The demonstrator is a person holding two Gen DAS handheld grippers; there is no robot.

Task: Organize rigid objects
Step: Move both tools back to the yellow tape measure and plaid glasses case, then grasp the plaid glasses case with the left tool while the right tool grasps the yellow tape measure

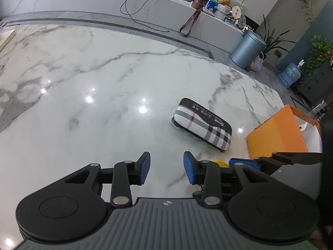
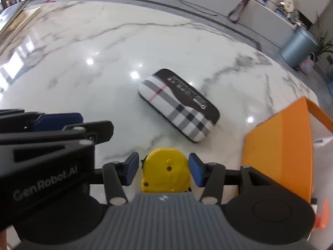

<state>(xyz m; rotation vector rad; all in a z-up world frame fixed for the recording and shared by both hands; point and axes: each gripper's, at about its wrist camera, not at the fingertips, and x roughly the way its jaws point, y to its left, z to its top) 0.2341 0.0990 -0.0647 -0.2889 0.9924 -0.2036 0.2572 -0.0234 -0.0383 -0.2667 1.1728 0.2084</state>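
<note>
Straddling yellow tape measure (image 2: 165,169), right gripper (image 2: 163,169) spread, pads just clear of its flanks | tape: stiff, compact, likely smooth-shelled; pinch flat sides | left gripper (image 1: 167,168) spread, empty | plaid case (image 2: 179,104) at 12 o'clock: rigid, cloth-covered, grip across its width | orange box (image 2: 278,145) at 2 o'clock

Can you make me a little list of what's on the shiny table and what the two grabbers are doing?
table: white marble top, glossy
yellow thing: tape measure, sitting between the right gripper's pads, small gaps visible on both sides
right gripper: open around the tape measure, not squeezing it
left gripper: open, nothing between its pads
checked case: plaid with a dark band, lying flat, nobody touching it
orange box: open, at the right edge of the table
place of the case: beyond the tape measure, left of the orange box
</note>
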